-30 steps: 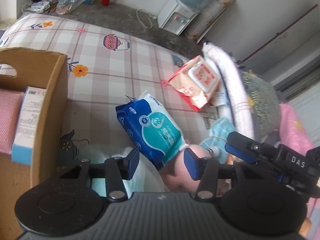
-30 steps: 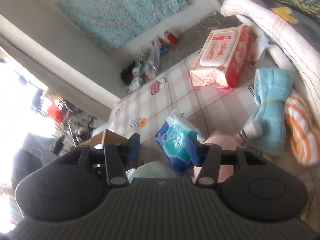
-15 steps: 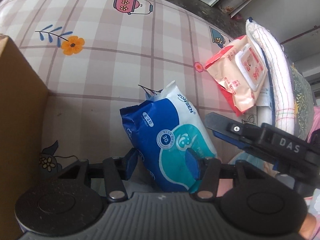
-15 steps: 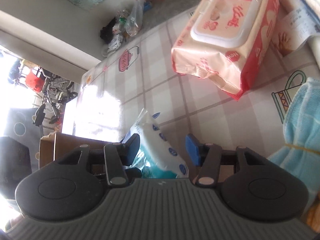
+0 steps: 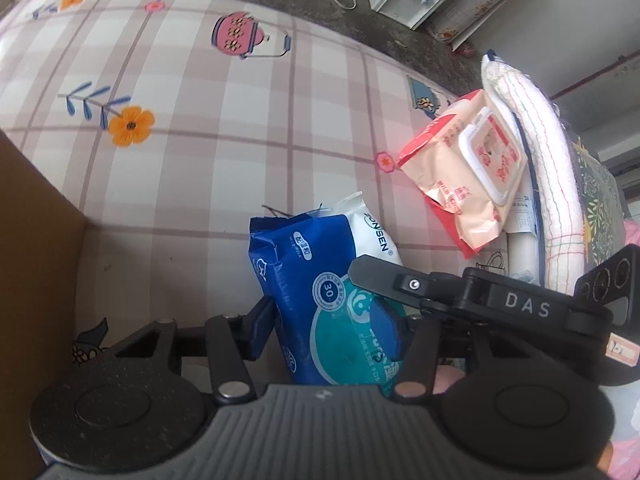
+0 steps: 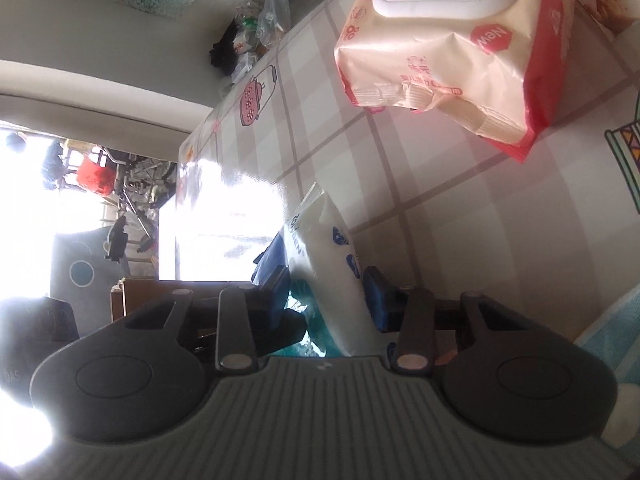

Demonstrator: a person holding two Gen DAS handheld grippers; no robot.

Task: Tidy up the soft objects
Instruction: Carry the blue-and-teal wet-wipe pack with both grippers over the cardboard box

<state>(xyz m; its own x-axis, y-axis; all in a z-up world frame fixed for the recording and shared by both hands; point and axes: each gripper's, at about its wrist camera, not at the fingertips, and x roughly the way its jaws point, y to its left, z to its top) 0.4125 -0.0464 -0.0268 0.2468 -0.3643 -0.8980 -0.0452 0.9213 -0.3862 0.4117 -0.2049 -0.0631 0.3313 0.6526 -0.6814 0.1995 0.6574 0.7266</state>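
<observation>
On the checked cloth (image 5: 192, 168) stands our blue tissue pack (image 5: 320, 280), betw both grippers: left gripper (image 5: 332, 320) pads clamped on its sides, right gripper (image 6: 326, 296) just been closing onto its white end; wipes pack (image 5: 460, 176) well apart, box (image 5: 36, 240) at left

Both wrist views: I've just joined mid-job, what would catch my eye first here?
The blue tissue pack stands between the fingers of both the left gripper and the right gripper, whose jaws have just been closing. Behind it, a pink wipes pack leans on folded blankets. A cardboard box sits at the left edge.
</observation>
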